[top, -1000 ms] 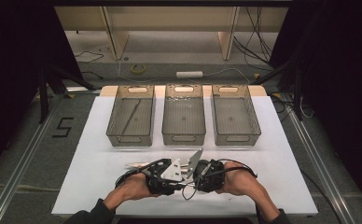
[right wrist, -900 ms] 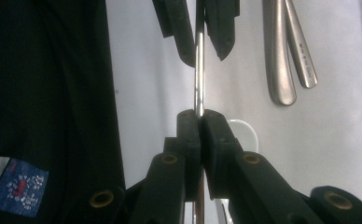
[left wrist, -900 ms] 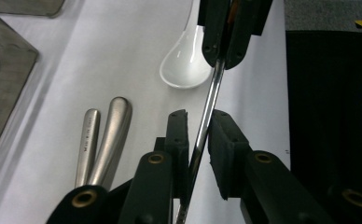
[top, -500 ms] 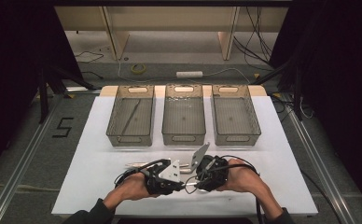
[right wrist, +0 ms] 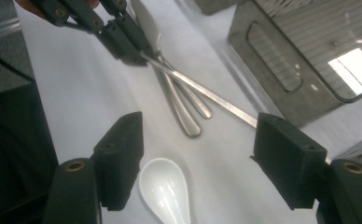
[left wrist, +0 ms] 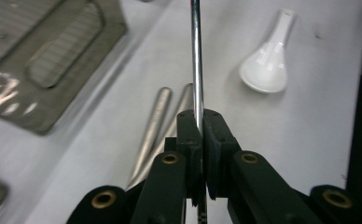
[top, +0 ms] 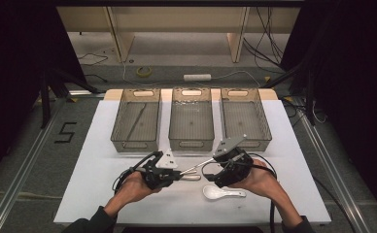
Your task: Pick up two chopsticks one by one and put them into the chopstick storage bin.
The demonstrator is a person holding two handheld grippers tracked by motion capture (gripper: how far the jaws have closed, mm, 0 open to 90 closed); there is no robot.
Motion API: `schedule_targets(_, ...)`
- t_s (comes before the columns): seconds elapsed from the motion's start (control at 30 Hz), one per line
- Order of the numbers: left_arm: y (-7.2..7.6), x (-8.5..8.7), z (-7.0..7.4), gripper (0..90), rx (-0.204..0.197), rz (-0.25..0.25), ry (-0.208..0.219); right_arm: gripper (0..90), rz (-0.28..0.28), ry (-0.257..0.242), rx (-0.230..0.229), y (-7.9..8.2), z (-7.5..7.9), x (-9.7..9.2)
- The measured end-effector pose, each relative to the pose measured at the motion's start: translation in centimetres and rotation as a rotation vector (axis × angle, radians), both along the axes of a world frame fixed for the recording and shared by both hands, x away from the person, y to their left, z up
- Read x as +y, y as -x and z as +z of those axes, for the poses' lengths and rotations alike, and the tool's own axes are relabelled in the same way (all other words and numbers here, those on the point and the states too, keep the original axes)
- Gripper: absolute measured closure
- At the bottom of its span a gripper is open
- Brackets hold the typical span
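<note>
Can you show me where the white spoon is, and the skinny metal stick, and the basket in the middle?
white soup spoon (left wrist: 264, 70), left gripper view, on its bowl.
thin metal rod (left wrist: 197, 70), left gripper view, on its shaft above the jaws.
middle basket (top: 191, 144), high view, on its near wall.

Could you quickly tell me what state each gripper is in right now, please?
Left gripper: shut on the thin metal rod.
Right gripper: open, jaws just been opening; rod's far end by one jaw, not pinched.

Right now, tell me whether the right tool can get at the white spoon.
Probably yes: the right tool is open and the white spoon lies bare on the table just below it; the rod passes above, held by the left tool.
</note>
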State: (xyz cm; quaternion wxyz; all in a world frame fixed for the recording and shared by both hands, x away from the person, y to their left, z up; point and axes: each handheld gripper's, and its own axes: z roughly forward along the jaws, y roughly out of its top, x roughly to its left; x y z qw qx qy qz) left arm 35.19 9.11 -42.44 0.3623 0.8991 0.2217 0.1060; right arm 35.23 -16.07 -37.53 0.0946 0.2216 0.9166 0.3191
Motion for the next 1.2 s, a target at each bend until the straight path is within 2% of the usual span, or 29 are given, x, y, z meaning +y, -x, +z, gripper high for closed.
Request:
schedule_targets(0.2,-0.8,1.4,0.7,85.7,-0.021,0.117,0.046,31.3,-0.052,-0.042,0.011,0.2,-0.9,-1.5)
schedule_targets(0.3,-1.3,2.0,0.9,85.7,-0.019,0.163,0.068,30.3,-0.083,-0.075,0.009,0.3,-1.6,-2.4)
schedule_targets(0.43,-2.3,3.2,0.9,85.7,-0.006,0.216,0.101,28.1,-0.116,-0.101,0.03,0.4,-2.6,-3.3)
schedule_targets(0.6,-3.5,5.0,1.1,85.7,-0.004,0.3,0.136,26.5,-0.13,-0.099,0.056,0.6,-3.7,-4.0)
schedule_targets(0.77,-4.6,6.6,1.7,85.8,-0.023,0.37,0.158,24.5,-0.137,-0.099,0.073,1.0,-4.6,-4.3)
schedule_targets(1.07,-6.5,8.4,3.2,85.8,-0.037,0.458,0.209,24.4,-0.141,-0.09,0.088,1.4,-5.3,-4.7)
schedule_targets(1.2,-7.8,9.1,3.6,85.7,-0.044,0.511,0.229,24.4,-0.139,-0.086,0.085,1.8,-5.5,-4.6)
